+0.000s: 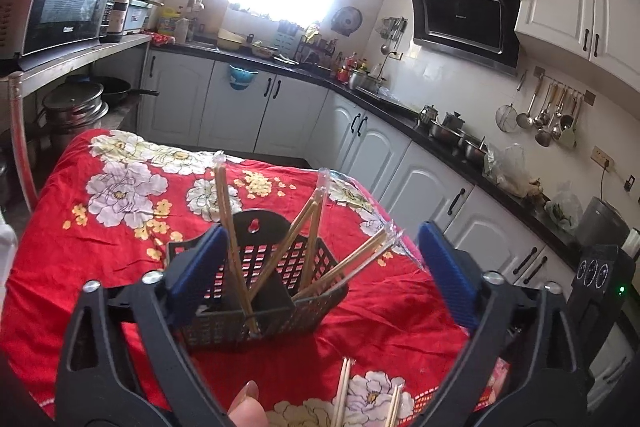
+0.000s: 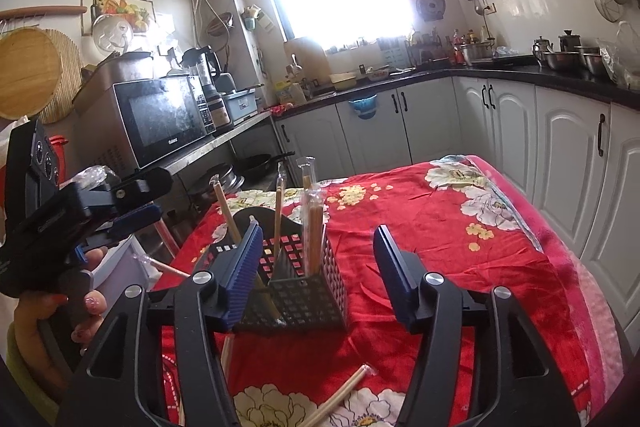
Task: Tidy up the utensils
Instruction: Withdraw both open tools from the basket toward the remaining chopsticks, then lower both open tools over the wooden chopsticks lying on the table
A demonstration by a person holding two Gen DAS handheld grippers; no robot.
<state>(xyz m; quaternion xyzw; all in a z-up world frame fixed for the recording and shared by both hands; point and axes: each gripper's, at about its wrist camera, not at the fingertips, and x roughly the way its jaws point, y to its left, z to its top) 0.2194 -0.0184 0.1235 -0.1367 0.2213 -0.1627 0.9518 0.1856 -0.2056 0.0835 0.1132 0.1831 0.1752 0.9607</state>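
I am holding both claws low over the red-clothed surface (image 1: 120, 267), tipped slightly down: my left claw (image 1: 320, 267) is gaping wide and empty, my right claw (image 2: 316, 267) half open, gripping nothing. The black basket (image 1: 256, 291) of wrapped chopsticks (image 1: 232, 235) is standing near the surface's near edge; loose chopsticks (image 2: 340, 395) are lying at that edge. White cabinets (image 1: 420, 187) are lining the room.

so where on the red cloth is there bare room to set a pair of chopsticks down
The red floral cloth lies bare to the right of the black basket, out to the table's edge by the white cabinets. It is also bare beyond the basket. It is crowded near the front, where loose wrapped chopsticks lie.
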